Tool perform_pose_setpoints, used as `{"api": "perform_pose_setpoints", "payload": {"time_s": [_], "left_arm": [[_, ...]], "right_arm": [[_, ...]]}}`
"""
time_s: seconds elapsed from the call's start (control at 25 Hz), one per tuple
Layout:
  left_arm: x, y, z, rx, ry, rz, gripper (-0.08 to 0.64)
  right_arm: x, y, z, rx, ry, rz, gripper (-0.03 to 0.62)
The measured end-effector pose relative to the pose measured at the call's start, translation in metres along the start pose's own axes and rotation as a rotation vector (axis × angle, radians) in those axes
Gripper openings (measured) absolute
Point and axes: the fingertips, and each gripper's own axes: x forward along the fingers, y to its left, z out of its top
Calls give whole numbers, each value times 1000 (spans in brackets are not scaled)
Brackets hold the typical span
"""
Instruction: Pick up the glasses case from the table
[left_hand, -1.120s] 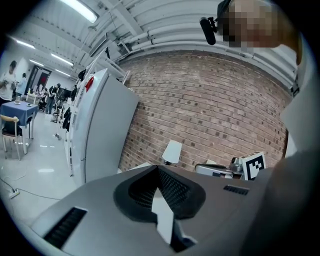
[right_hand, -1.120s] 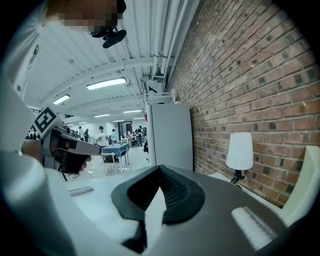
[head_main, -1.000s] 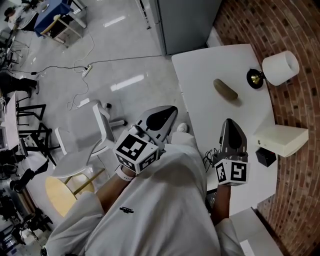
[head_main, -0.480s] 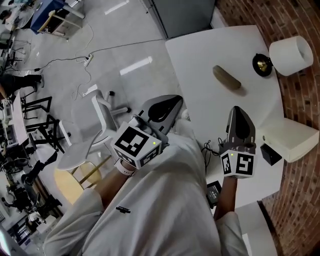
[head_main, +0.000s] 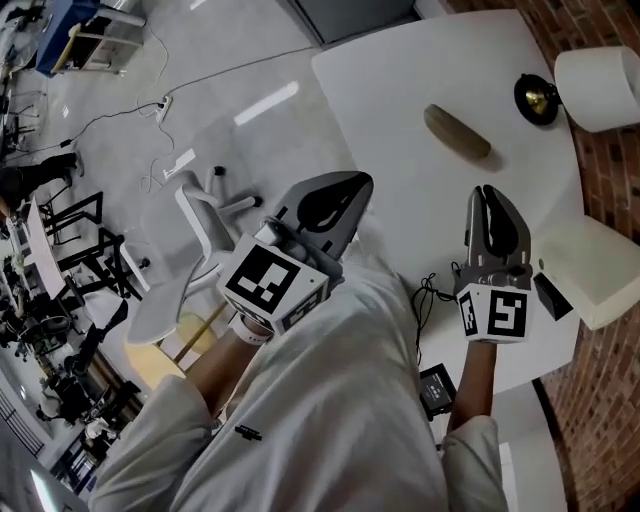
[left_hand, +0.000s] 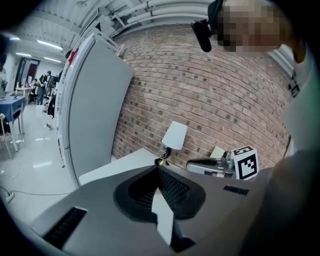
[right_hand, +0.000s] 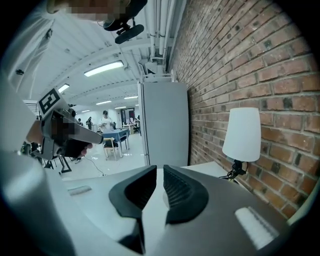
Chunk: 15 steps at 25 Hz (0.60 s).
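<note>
left gripper (left_hand: 158, 169) — jaws together, empty | right gripper (right_hand: 160, 170) — jaws opening, slim gap, nothing between

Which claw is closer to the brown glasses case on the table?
The right claw: jaws opening with nothing between, it hangs over the white table near the glasses case. The left claw is farther, at the table's edge.

There were one white rounded desk (head_main: 395, 120), one olive-brown oblong glasses case (head_main: 457, 132), one lamp with a white cylindrical shade (head_main: 598, 88), one cream rectangular box (head_main: 598, 272), one small black block (head_main: 553, 297), one white swivel chair (head_main: 185, 275)
</note>
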Motion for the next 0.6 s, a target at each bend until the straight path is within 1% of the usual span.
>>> {"api": "perform_pose_setpoints", "payload": {"time_s": [0.16, 0.24, 0.44, 0.6], "left_arm": [[28, 17, -14, -6, 47, -19, 6], [40, 26, -23, -11, 66, -29, 6], [58, 42, -35, 5, 125, -34, 6], [82, 50, -43, -8, 134, -45, 6]], "right_arm": [[23, -7, -15, -11, 50, 23, 85], [34, -9, -24, -6, 79, 36, 125], [61, -7, -41, -37, 124, 61, 183], [83, -14, -59, -73, 153, 75, 216]]}}
